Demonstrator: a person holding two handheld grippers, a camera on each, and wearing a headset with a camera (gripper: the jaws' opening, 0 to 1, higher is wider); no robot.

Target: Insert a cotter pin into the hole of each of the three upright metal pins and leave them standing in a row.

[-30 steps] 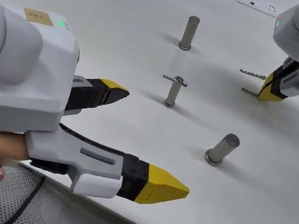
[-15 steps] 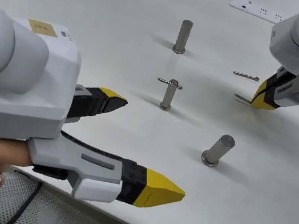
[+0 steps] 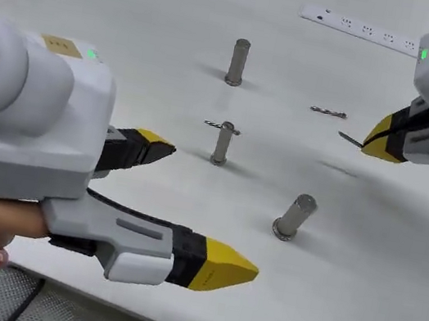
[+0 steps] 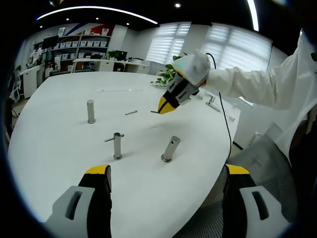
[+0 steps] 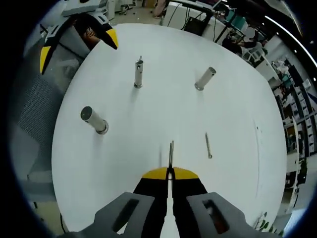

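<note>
Left gripper point(image 3: 206, 209) gapes wide, holding nothing. Three smooth steel cylinders stand on the matte white table point(image 3: 135, 47): far pin point(image 3: 239, 58), middle pin point(image 3: 221, 147) with a cotter pin point(image 3: 222, 127) through it, and near pin point(image 3: 294, 216) at its four o'clock. A loose cotter pin point(image 3: 328, 111) lies at two o'clock. Right gripper point(image 3: 375, 144) pinches a third cotter pin point(image 3: 350, 138), seemingly off the table.

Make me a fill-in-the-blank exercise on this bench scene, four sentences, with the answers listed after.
1. The far metal pin and the near metal pin are bare; the ____ one holds an inserted cotter pin.
2. The right claw is ____ on a second cotter pin.
3. The left claw stands ____, holding nothing.
4. Exactly ____ loose cotter pin lies on the table.
Answers: middle; shut; open; one.
</note>
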